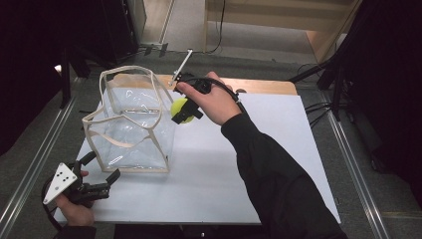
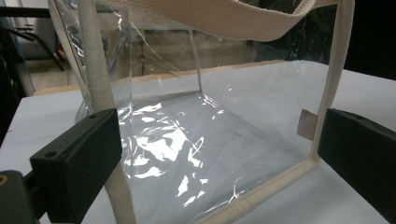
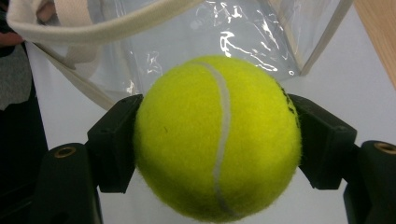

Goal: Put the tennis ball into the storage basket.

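A clear plastic tote bag [image 1: 133, 130] with cream fabric trim and handles stands upright on the left half of the white table [image 1: 259, 164], its mouth open at the top. Just to the right of the bag's upper edge, my right gripper [image 1: 185, 115] is shut on a yellow tennis ball [image 1: 178, 106] and holds it in the air. The right gripper view has the tennis ball [image 3: 217, 137] clamped between both jaws, with the bag [image 3: 243, 32] close behind. My left gripper [image 1: 103, 167] stands open at the bag's near left corner. Its jaws flank the bag's side wall [image 2: 205, 140] without touching it.
A wooden strip [image 1: 268, 85] runs along the table's far edge. Black stands and cables [image 1: 328, 74] are on the floor at the right, and metal floor rails [image 1: 35, 164] run past the left side. The white surface to the right of the bag is bare.
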A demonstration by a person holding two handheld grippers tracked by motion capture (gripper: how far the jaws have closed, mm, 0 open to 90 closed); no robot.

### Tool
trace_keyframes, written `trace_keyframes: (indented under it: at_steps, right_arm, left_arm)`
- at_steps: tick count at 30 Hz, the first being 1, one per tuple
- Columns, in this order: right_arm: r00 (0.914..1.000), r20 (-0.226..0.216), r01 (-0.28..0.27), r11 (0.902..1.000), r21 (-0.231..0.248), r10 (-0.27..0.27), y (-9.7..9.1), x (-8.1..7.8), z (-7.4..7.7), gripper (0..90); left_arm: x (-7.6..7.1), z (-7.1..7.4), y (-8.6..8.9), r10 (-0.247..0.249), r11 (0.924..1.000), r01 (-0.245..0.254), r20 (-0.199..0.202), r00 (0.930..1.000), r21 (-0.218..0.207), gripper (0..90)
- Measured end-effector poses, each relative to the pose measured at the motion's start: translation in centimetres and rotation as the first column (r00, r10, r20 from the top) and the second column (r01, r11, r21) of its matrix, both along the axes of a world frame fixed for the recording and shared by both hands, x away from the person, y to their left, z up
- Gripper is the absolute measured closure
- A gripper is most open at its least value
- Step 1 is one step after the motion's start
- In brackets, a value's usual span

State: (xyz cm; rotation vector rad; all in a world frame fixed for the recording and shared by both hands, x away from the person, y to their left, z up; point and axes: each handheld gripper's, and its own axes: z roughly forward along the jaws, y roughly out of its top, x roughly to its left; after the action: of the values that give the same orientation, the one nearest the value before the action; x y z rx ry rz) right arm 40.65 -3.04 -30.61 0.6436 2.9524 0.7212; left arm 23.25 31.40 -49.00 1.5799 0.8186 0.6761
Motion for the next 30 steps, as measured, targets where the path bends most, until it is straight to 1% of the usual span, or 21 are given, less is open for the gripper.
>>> trace_keyframes:
  at_steps: [1, 5, 8, 11, 14, 15, 16, 17, 24, 30]
  right_arm:
    - [1.0, -0.001, 0.002, 1.0, 0.004, -0.002, 0.1, 0.0, 0.1, 23.4]
    - [0.9999, 0.006, -0.009, 1.0, -0.003, 0.009, 0.2, 0.0, 0.5, 23.4]
    - [1.0, 0.005, -0.002, 1.0, -0.001, 0.002, 0.4, -0.1, 0.9, 23.4]
    - [0.9998, 0.015, -0.009, 0.9999, -0.007, 0.009, 0.5, -0.1, 1.3, 23.4]
    - [0.9998, 0.012, -0.017, 0.9999, 0.005, 0.017, 0.7, 0.0, 1.7, 23.4]
    - [0.9998, 0.015, -0.012, 0.9999, 0.01, 0.012, 0.8, 0.0, 1.8, 23.3]
    - [0.9999, 0.011, -0.01, 0.9999, 0.004, 0.01, 0.9, -0.1, 1.9, 23.4]
    - [0.9997, 0.014, -0.02, 0.9998, 0.005, 0.02, 1.0, 0.0, 2.0, 23.4]
    - [0.9996, 0.019, -0.021, 0.9997, 0.008, 0.021, 1.6, 0.1, 2.9, 23.4]
    - [0.9989, 0.029, -0.037, 0.9993, 0.005, 0.037, 2.3, 0.1, 3.4, 23.4]
  left_arm:
    - [0.0, 0.0, 0.0, 0.0, 1.0, 0.0, 0.0, 1.0, 0.0, 0.0]
    - [0.0, 0.0, 0.0, -0.002, 1.0, 0.002, 0.002, 1.0, 0.001, 0.0]
    - [0.0, 0.0, 0.0, -0.003, 1.0, 0.003, 0.003, 1.0, 0.002, 0.0]
    - [0.0, 0.0, 0.0, -0.004, 1.0, 0.004, 0.003, 1.0, 0.002, 0.0]
    - [0.0, 0.0, 0.0, -0.002, 1.0, 0.002, 0.003, 1.0, 0.004, 0.0]
    - [0.0, 0.0, 0.0, -0.003, 1.0, 0.003, 0.004, 1.0, 0.003, 0.0]
    - [0.0, 0.0, 0.0, -0.003, 1.0, 0.003, 0.004, 1.0, 0.003, 0.0]
    - [0.0, 0.0, 0.0, -0.003, 1.0, 0.003, 0.003, 1.0, 0.002, 0.0]
    - [0.0, 0.0, 0.0, -0.002, 1.0, 0.002, 0.003, 1.0, -0.003, 0.0]
    - [0.0, 0.0, 0.0, -0.002, 1.0, 0.002, 0.003, 1.0, -0.003, 0.0]
